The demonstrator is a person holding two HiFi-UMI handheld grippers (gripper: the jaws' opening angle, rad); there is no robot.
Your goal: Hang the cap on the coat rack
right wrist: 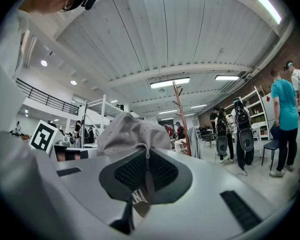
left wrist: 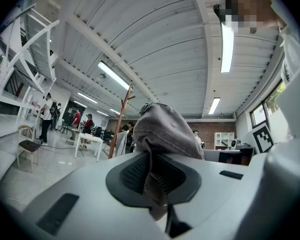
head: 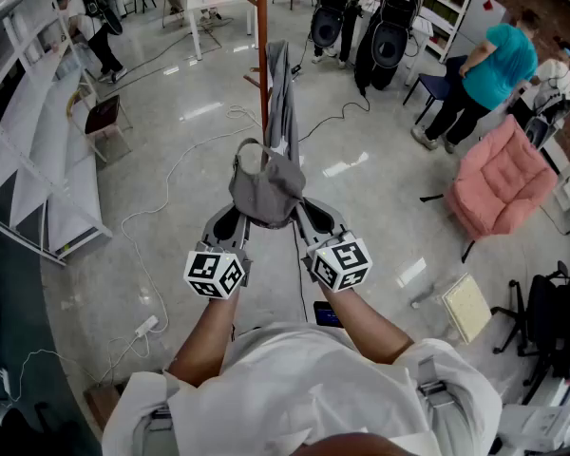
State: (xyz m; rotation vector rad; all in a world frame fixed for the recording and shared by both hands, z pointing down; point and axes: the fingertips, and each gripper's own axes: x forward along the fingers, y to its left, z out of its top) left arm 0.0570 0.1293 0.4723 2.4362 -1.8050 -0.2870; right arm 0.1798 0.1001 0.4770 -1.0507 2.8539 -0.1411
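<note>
Head view is filled mostly by a glossy grey floor (head: 380, 188), on which white shelving (head: 28, 131) is seen at the left and a pink armchair (head: 503, 183) at the right. A brown coat rack (head: 262, 55) is seen standing ahead of the person, and a grey garment (head: 281, 93) is hung from it. The grey cap (head: 264, 190) is held in the air between the 2 grippers, near the rack's pole and just below the garment in this view; it is not hung on any peg, and whether the garment is touched cannot be told.

The left gripper (head: 233, 218) is closed on the cap's left side and the right gripper (head: 309, 218) on its right side.

In the left gripper view, the jaws of the left gripper (left wrist: 152, 176) are shown pressed together on a fold of the cap (left wrist: 167, 129), with the rack (left wrist: 121, 121) seen beyond. In the right gripper view, the right gripper (right wrist: 146, 176) is likewise clamped on the cap's (right wrist: 127, 131) edge, where a strip with white lettering is pinched.
</note>
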